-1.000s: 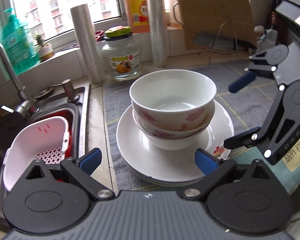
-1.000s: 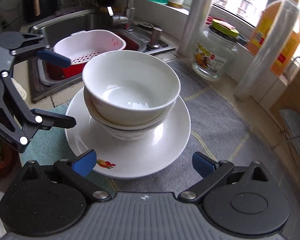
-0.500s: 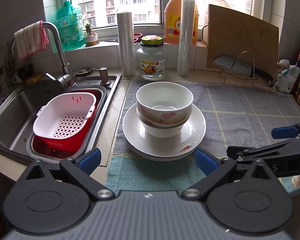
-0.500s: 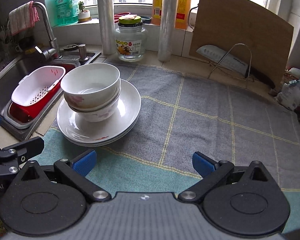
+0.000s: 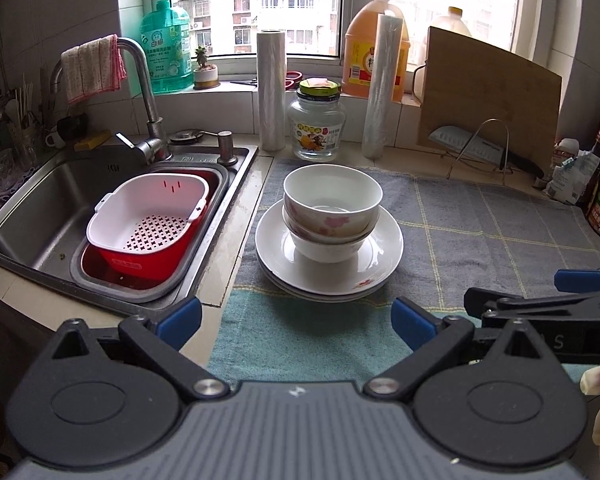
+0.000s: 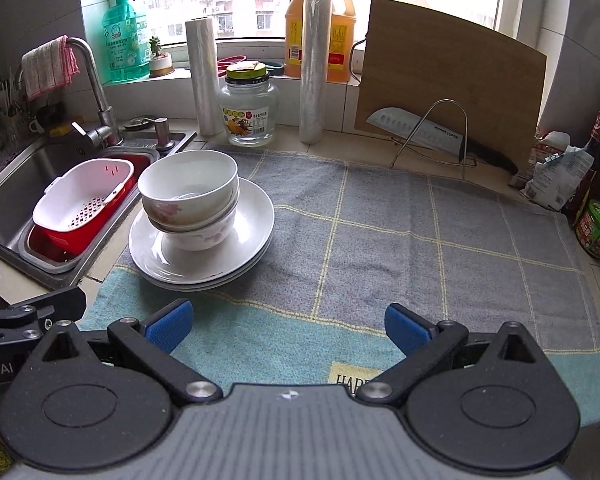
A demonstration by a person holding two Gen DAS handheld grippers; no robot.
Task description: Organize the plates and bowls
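Observation:
Two white bowls with pink flowers [image 5: 332, 208] are nested and stand on a stack of white plates [image 5: 364, 276] on the grey checked cloth [image 5: 480, 232]. The same bowls [image 6: 188, 196] and plates [image 6: 252, 240] show at the left in the right wrist view. My left gripper [image 5: 296, 322] is open and empty, drawn back near the counter's front edge, in line with the stack. My right gripper [image 6: 286, 326] is open and empty over the teal front part of the cloth, to the right of the stack. Neither touches the dishes.
A steel sink [image 5: 40, 208] at the left holds a white strainer basket [image 5: 148, 212] in a red tub. A glass jar [image 5: 316, 128], two film rolls, oil jugs, a cutting board [image 5: 488, 96] and a knife on a wire rack [image 6: 432, 136] line the back. Packets stand at the right.
Both grippers have pulled back and up from close around the bowls to the counter's front edge. The bowls and plates have not moved.

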